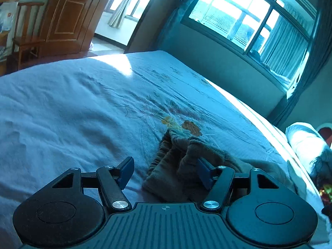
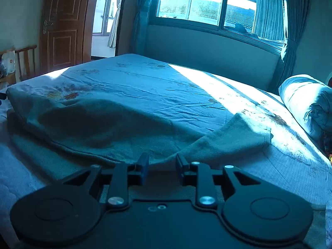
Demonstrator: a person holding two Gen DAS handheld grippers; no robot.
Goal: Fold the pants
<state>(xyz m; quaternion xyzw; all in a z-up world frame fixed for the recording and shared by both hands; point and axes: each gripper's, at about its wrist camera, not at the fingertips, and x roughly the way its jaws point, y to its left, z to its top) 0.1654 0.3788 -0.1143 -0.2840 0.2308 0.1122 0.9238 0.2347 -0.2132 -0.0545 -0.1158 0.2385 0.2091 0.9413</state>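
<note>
Left tongs [image 1: 165, 171], black ribbed body, blue pads, silver screws; right tongs [image 2: 161, 169], matching black linkage arms

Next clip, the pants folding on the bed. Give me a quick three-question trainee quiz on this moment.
1. True or false: the left claw is clamped shut on the pants.
2. What do the pants lie on? A) a wooden chair B) the bed C) the floor
3. Fill in: to the right of the pants, at the bed's edge, lies a rolled ____.

Key:
1. False. Its jaws stand apart, with the bunched waistband just beyond them.
2. B
3. Quilt
</note>
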